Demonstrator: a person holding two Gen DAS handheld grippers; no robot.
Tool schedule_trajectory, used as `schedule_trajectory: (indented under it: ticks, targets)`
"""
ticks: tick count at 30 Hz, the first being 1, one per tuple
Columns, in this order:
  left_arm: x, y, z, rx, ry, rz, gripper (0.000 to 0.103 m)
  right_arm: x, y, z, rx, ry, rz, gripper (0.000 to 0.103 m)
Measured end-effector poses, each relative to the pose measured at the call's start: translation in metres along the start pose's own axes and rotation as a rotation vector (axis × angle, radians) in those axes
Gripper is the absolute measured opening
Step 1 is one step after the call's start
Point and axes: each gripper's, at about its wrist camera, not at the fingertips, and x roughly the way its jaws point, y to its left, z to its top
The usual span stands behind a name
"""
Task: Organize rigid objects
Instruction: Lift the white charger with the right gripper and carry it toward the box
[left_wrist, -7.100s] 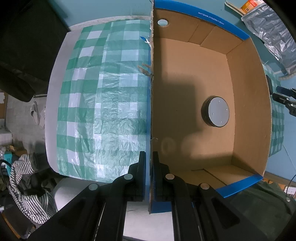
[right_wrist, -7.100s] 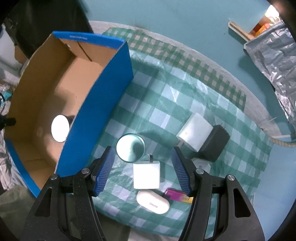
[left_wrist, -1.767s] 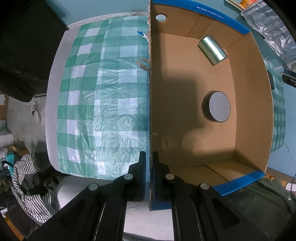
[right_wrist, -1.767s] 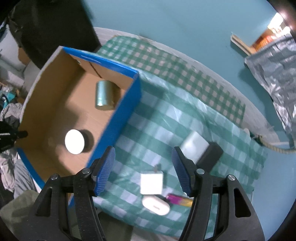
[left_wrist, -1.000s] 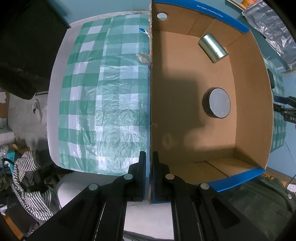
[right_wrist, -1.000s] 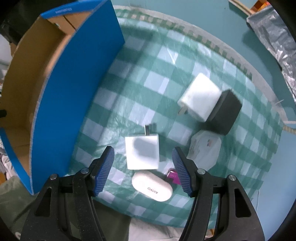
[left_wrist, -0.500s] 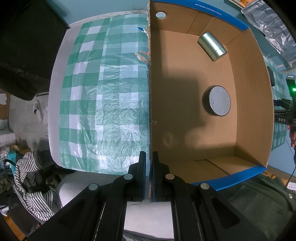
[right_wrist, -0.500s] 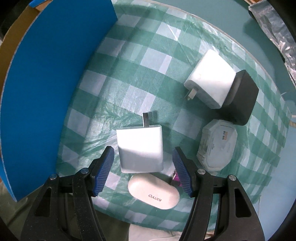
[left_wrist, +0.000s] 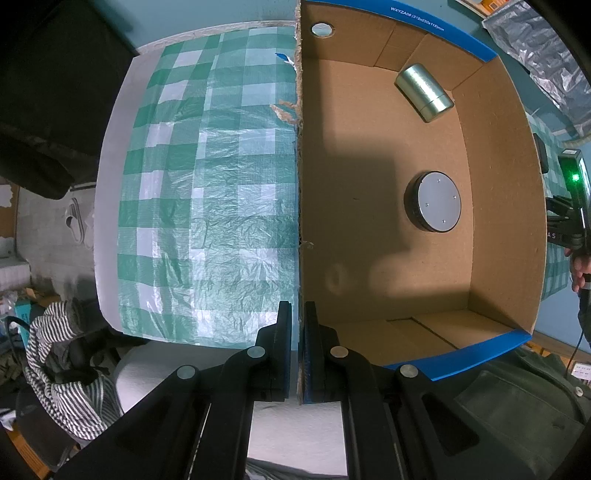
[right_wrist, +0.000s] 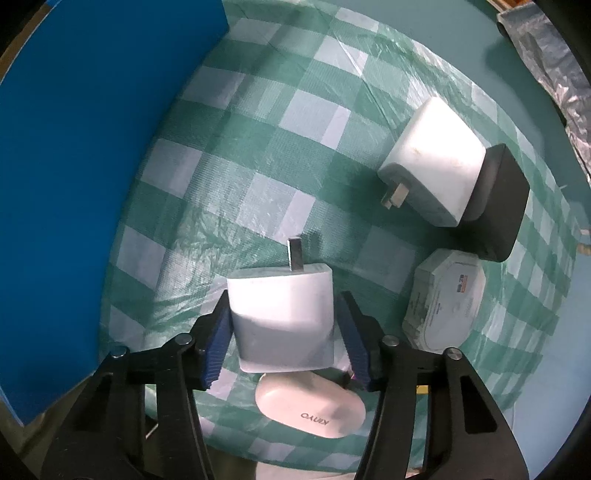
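The open brown cardboard box with blue outer faces and a blue rim (left_wrist: 491, 221) stands on the green-and-white checked plastic tablecloth (left_wrist: 207, 206), and everything here can be placed from it. The left gripper (left_wrist: 297, 354) has its jaws pressed together on the box's near-left wall, the cardboard edge pinched between the pads. Inside the box, a flat round black puck with a grey top (left_wrist: 433, 206) lies on the floor toward the right wall, and a shiny silver metal cylinder (left_wrist: 424, 92) lies on its side in the far right corner. Outside the box, to the right of its blue wall (right_wrist: 92, 184), the right gripper (right_wrist: 282, 332) points down at the cloth with its blue-padded jaws closing around a white square plug-in charger with one metal prong showing (right_wrist: 282, 321); the left pad looks to be at the charger's side, while a sliver of gap shows at the right pad. Just nearer than that charger lies a white oval case with grey lettering (right_wrist: 310, 410). Farther from the box, a larger white cube-shaped charger (right_wrist: 432, 162) leans against a black rounded block (right_wrist: 502, 206), and a white octagonal box with a printed label (right_wrist: 443, 299) lies just in front of the black block.
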Motion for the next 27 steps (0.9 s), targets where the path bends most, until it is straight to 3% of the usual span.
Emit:
schedule_trajectory:
  ticks: [12, 27]
  targets:
    - [0.000, 0.000, 0.001, 0.002, 0.001, 0.001, 0.006, -0.017, 0.006, 0.006, -0.020, -0.025, 0.003, 0.049]
    - [0.002, -0.002, 0.000, 0.004, 0.000, 0.000, 0.006, -0.094, 0.018, 0.019, -0.045, -0.123, 0.029, 0.049]
